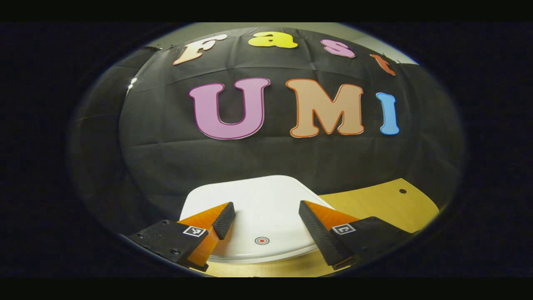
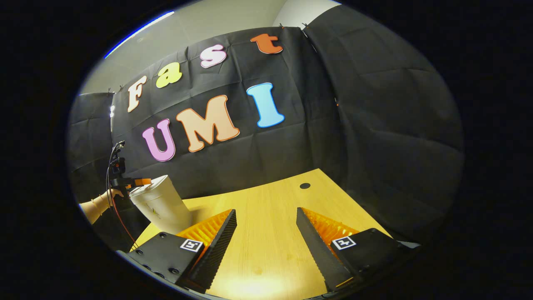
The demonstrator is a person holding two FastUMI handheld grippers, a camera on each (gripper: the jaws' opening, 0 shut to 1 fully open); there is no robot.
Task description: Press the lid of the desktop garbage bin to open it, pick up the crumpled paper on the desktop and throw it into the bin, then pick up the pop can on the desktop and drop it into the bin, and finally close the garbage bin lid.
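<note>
- My left gripper (image 1: 266, 221) hangs just above the white lid (image 1: 266, 200) of the garbage bin, fingers spread wide with nothing between them.
- On the lid, a small round red-ringed mark (image 1: 262, 240) sits at 6 o'clock of the gap between my left fingers; the lid looks closed, flat on the bin.
- The wooden desktop (image 1: 374, 204) shows at 3 o'clock of the lid, with a small dark hole (image 1: 402, 191) near its far edge.
- My right gripper (image 2: 266, 225) hovers over bare desktop (image 2: 270, 250), fingers wide apart and holding nothing.
- In the right gripper view, the garbage bin (image 2: 160, 204) stands at 9 o'clock, tilted by the lens, well apart from my right fingers.
- There too, my left gripper (image 2: 137, 181) rests over the bin's top, held by my hand (image 2: 109, 195).
- I cannot tell where the crumpled paper or the pop can lies.
</note>
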